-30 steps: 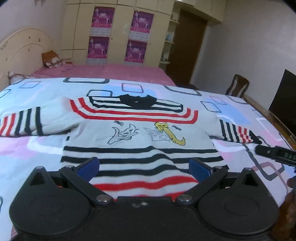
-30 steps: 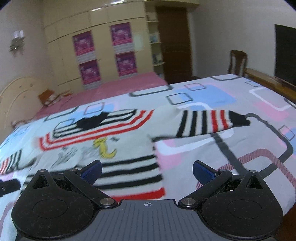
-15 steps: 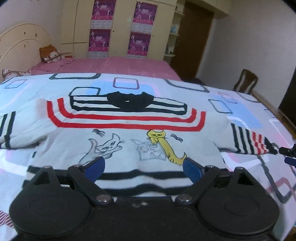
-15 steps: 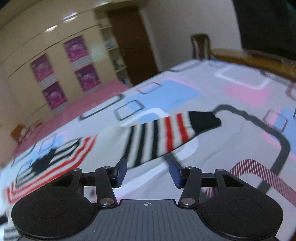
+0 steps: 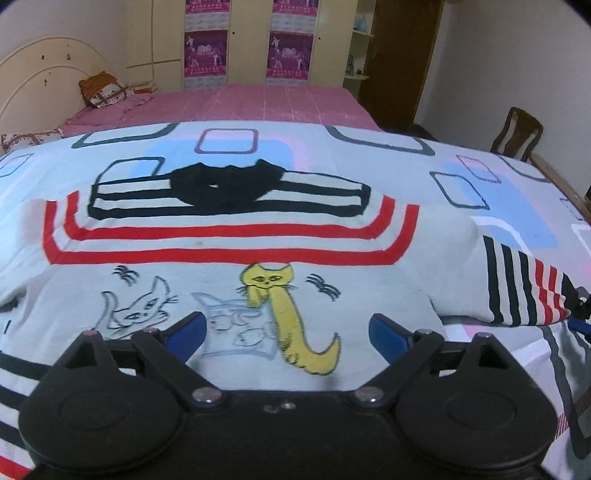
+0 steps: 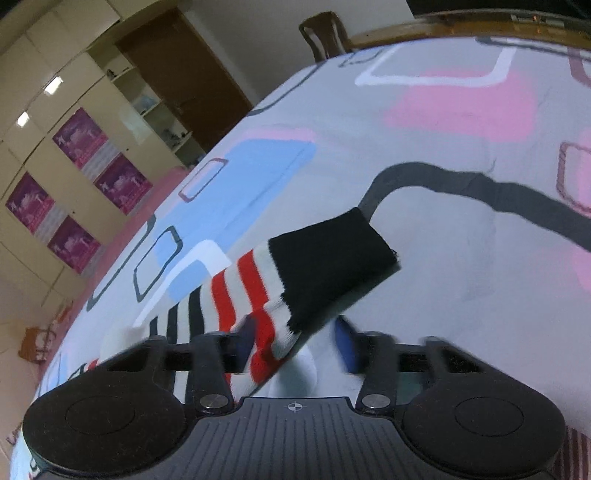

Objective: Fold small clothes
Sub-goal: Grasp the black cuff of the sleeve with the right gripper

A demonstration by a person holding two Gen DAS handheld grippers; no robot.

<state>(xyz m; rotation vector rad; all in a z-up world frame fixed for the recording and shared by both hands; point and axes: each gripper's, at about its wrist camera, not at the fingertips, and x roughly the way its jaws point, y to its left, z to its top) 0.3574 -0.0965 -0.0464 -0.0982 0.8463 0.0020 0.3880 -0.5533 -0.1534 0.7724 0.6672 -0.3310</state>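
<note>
Flat on the bed's patterned bedspread (image 5: 461,173) lay the striped sweater (image 5: 229,251), filling the middle of the left wrist view, its black collar (image 5: 221,192) toward the top of the frame and the yellow cat print (image 5: 280,314) just above the gripper. Bare bedspread ran past the collar to the pink sheet (image 5: 236,103) and the wardrobe doors beyond; a wooden chair (image 5: 517,133) stood off the bed's upper right edge. The sweater's right-hand sleeve (image 5: 517,284) stretched to the right border of the frame, where its cuff met a dark gripper tip.

The left gripper (image 5: 286,332) hung over the sweater's chest, tilted downward, its blue pads spread wide and opening a little, with cloth below them but nothing pinched.

In the right wrist view the camera was rolled, so the bed slanted. The sleeve's black cuff (image 6: 332,266) jutted up and right over open bedspread, with the wooden footboard (image 6: 461,26) along the top edge. The right gripper (image 6: 295,343) was closing, the red-striped part of the sleeve between its blurred pads; whether they already pressed it, I could not tell.
</note>
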